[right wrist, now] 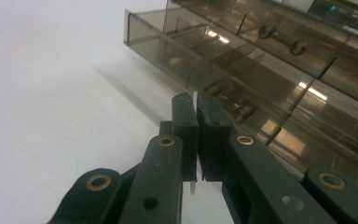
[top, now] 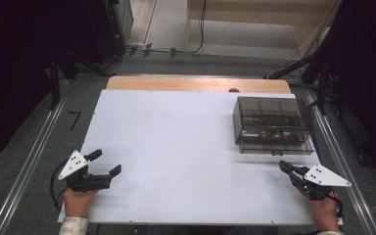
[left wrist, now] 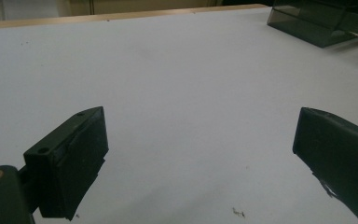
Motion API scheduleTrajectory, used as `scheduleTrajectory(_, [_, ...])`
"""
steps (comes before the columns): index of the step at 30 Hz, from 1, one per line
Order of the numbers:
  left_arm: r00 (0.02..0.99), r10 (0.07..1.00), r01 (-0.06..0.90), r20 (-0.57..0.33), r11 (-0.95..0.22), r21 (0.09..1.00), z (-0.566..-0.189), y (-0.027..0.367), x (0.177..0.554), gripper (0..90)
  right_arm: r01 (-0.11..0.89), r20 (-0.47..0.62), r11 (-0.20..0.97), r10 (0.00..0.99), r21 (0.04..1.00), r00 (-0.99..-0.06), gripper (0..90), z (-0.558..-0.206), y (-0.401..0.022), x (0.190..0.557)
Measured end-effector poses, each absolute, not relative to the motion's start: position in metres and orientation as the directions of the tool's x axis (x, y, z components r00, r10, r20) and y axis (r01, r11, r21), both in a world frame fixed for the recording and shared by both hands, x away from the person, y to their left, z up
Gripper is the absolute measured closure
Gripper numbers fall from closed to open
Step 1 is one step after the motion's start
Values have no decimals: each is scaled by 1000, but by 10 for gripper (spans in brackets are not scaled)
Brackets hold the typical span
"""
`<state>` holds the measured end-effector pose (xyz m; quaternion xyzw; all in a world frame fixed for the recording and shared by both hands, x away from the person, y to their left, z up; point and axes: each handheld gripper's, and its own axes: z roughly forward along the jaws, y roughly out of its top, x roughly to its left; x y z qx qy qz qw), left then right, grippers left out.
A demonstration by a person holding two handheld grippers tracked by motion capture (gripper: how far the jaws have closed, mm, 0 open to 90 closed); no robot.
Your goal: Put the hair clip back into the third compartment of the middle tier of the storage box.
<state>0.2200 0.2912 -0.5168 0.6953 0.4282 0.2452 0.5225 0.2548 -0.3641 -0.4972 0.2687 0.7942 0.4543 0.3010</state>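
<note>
Right gripper [top: 280, 164] at front edge of smoked drawer box [top: 272, 125].
Its fingers pinch a thin white strip [right wrist: 195, 100] just before the box; left gripper [top: 105, 164], well left of it, fingers wide, empty over white worktop [top: 176, 147].

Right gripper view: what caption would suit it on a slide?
Right gripper, shut on a thin white sliver, points toward the smoky drawer box.

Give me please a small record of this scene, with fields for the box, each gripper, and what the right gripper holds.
surface: white table
box: smoky clear drawer organizer, far right of the table, small parts in its compartments
left gripper: near left edge, jaws wide apart, nothing between them
right gripper: jaws shut on a thin white piece, tip close to the organizer's front
thin white piece: too small to identify
</note>
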Motion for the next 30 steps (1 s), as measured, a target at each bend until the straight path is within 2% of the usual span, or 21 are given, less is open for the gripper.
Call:
scheduleTrajectory(17, [512, 852, 340, -107, -87, 936, -517, 291, 220, 38, 116, -203, 319, 803, 941, -560, 850, -486, -383, 258])
scheduleTrajectory(30, [511, 853, 340, -106, -87, 936, -517, 291, 220, 38, 115, -190, 280, 850, 953, -492, 850, -480, -389, 271])
